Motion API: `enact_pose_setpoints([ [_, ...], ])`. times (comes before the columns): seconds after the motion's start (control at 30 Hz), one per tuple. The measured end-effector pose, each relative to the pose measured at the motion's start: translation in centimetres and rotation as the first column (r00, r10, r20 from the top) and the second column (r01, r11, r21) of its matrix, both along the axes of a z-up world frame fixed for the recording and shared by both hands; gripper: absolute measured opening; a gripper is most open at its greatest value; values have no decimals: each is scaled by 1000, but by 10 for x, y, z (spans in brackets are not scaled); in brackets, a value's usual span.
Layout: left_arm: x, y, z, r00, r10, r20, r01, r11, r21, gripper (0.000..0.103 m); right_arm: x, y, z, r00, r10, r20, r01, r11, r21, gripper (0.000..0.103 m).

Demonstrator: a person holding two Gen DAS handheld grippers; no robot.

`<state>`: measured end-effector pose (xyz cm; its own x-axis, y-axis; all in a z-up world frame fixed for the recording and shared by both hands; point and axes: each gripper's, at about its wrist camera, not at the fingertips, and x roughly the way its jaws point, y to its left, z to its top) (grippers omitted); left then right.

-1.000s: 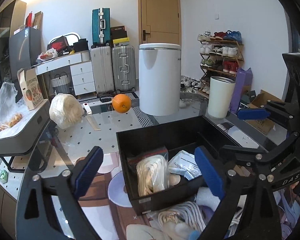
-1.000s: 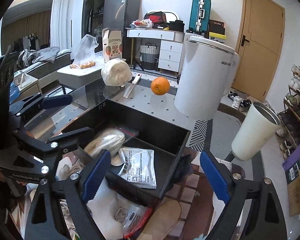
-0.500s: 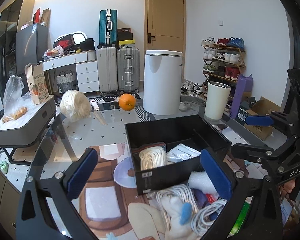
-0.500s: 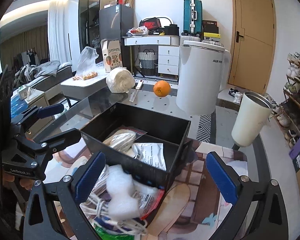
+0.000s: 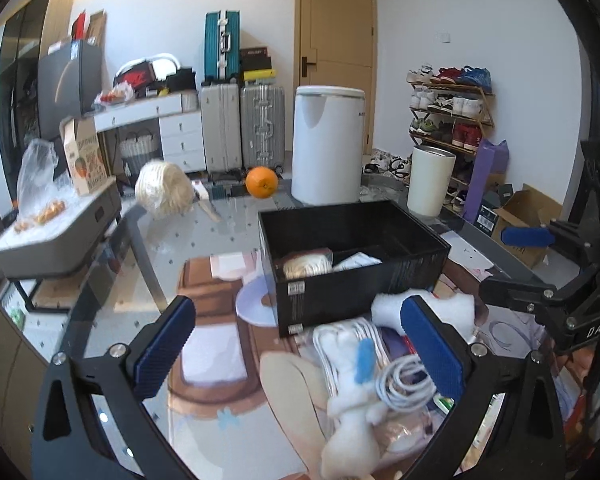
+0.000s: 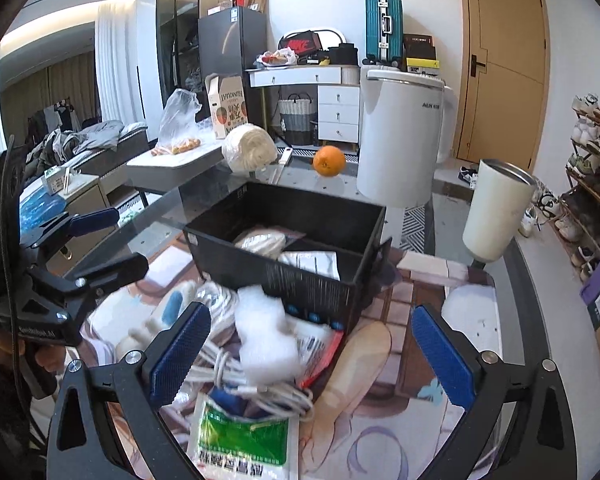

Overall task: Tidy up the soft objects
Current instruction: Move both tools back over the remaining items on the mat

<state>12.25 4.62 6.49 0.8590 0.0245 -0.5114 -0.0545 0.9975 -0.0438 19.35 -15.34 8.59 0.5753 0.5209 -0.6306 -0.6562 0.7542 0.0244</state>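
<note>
A black divided box (image 5: 380, 280) (image 6: 312, 276) stands on the glass table and holds a cream bundle (image 6: 262, 242) and a white packet (image 6: 312, 262). In front of it lies a pile of soft things: white foam (image 6: 266, 336), a white plush toy (image 5: 352, 412), white cables (image 6: 236, 376), a beige insole (image 6: 356, 364) and a green-and-white packet (image 6: 244, 444). My left gripper (image 5: 296, 352) is open and empty above the pile's left side. My right gripper (image 6: 308, 354) is open and empty above the pile.
A white kettle (image 5: 326, 144), an orange (image 5: 262, 182), a ball of cream twine (image 5: 162, 188) and a knife (image 5: 204, 200) sit at the table's far side. A white cup (image 6: 496, 208) stands to the right. Suitcases, a desk and a shoe rack line the walls.
Both grippers have pulled back from over the box toward the near edge, so the pile in front of the box has come into view. Both stayed open.
</note>
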Motion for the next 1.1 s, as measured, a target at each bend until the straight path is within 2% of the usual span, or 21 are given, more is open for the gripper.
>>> enact_pose_setpoints([
  [0.2, -15, -3, -6, 1000, 13, -1, -13, 1000, -13, 103, -10, -11, -8, 999, -13, -51, 13, 1000, 2, 102],
  [0.47, -28, -13, -13, 1000, -1, -13, 1, 1000, 22, 103, -26, -18, -25, 994, -11, -106, 9, 1000, -25, 102],
  [0.63, -32, -18, -18, 999, -17, -33, 18, 999, 38, 103, -32, -19, -34, 992, 0, -126, -5, 999, -37, 102],
  [1.1, -30, -19, -32, 994, -49, -99, 51, 998, 22, 103, -43, -16, -51, 981, 14, -192, -22, 999, -39, 102],
])
